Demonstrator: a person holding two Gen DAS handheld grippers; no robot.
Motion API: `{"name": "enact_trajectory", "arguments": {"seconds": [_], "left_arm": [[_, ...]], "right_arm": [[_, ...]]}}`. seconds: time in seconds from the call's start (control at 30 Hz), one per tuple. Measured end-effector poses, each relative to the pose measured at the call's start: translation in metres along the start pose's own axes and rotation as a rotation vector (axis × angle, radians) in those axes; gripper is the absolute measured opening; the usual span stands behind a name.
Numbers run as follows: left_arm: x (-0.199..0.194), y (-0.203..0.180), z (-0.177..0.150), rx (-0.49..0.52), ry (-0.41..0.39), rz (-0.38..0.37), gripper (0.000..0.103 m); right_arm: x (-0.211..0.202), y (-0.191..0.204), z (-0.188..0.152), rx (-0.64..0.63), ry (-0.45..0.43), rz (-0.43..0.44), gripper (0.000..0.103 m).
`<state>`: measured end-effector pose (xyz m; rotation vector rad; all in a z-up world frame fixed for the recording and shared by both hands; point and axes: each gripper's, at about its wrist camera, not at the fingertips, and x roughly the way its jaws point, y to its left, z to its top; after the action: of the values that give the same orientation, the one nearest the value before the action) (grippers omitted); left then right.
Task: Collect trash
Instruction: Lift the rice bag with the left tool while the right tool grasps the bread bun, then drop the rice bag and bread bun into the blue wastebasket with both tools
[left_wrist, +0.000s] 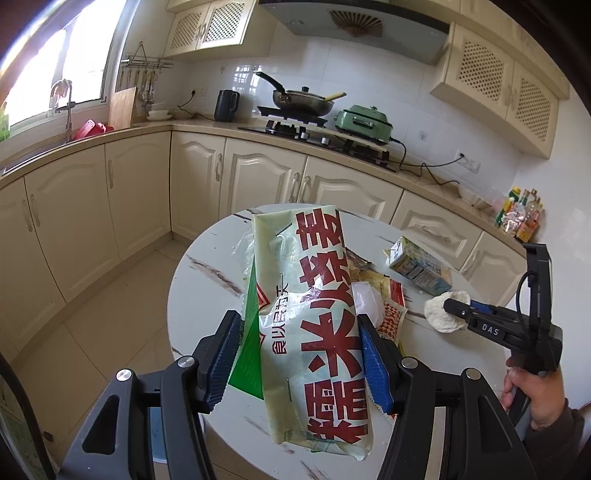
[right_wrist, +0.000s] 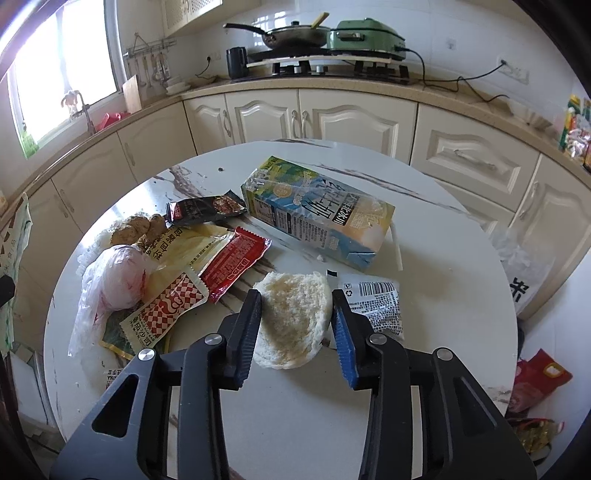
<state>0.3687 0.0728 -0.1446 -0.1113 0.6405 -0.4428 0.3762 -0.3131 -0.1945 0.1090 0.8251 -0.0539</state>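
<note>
Left wrist view: the left gripper pinches a large pale plastic bag printed with red characters, both pads pressed against its sides. The bag stands up between the fingers, lifted clear of the round white table. It hides most of the litter behind it; only the edges of a white plastic bundle and a red-checked sachet show past its right side. This view alone shows the right gripper from outside, its tip at a piece of white bread, with a person's hand on the grip. A juice carton lies on its side beyond.

Right wrist view: the right gripper has the bread between its fingers, both pads against the bread's edges, and the bread lies on the table. Only here is the litter spread plain: the carton, a red sachet, a dark wrapper, a yellow packet, the checked sachet, the white bundle, and a barcode-printed white packet just right of the bread. The red-lettered bag appears only as a sliver at the left edge.
</note>
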Motion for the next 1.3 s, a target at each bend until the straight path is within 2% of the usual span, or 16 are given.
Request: {"name": "enact_trajectory", "arguments": {"seconds": [0.17, 0.27, 0.33, 0.43, 0.57, 0.73, 0.83, 0.93, 1.13, 1.3], "left_arm": [[-0.040, 0.012, -0.015, -0.009, -0.021, 0.008, 0.058], [-0.066, 0.022, -0.024, -0.021, -0.034, 0.024, 0.058], [-0.083, 0.031, -0.032, -0.033, -0.043, 0.036, 0.058], [-0.109, 0.048, -0.046, -0.053, -0.054, 0.071, 0.058], [-0.134, 0.080, -0.063, -0.103, -0.037, 0.151, 0.058], [-0.143, 0.129, -0.098, -0.152, 0.034, 0.275, 0.058], [-0.136, 0.160, -0.121, -0.207, 0.097, 0.309, 0.058], [-0.116, 0.187, -0.144, -0.239, 0.179, 0.324, 0.058], [-0.066, 0.224, -0.177, -0.279, 0.319, 0.299, 0.059], [-0.041, 0.234, -0.177, -0.288, 0.375, 0.309, 0.063]], "right_arm": [[-0.024, 0.007, 0.000, 0.011, -0.049, -0.003, 0.036], [-0.048, 0.025, 0.003, 0.001, -0.104, 0.030, 0.036], [-0.063, 0.048, 0.008, -0.031, -0.139, 0.062, 0.036], [-0.077, 0.096, 0.013, -0.089, -0.169, 0.158, 0.036], [-0.072, 0.172, 0.010, -0.171, -0.153, 0.305, 0.036], [-0.033, 0.275, -0.010, -0.269, -0.077, 0.459, 0.036], [0.002, 0.335, -0.029, -0.325, -0.020, 0.505, 0.036], [0.044, 0.379, -0.050, -0.361, 0.042, 0.495, 0.036], [0.135, 0.418, -0.083, -0.382, 0.168, 0.424, 0.036], [0.180, 0.418, -0.087, -0.337, 0.224, 0.412, 0.038]]}}
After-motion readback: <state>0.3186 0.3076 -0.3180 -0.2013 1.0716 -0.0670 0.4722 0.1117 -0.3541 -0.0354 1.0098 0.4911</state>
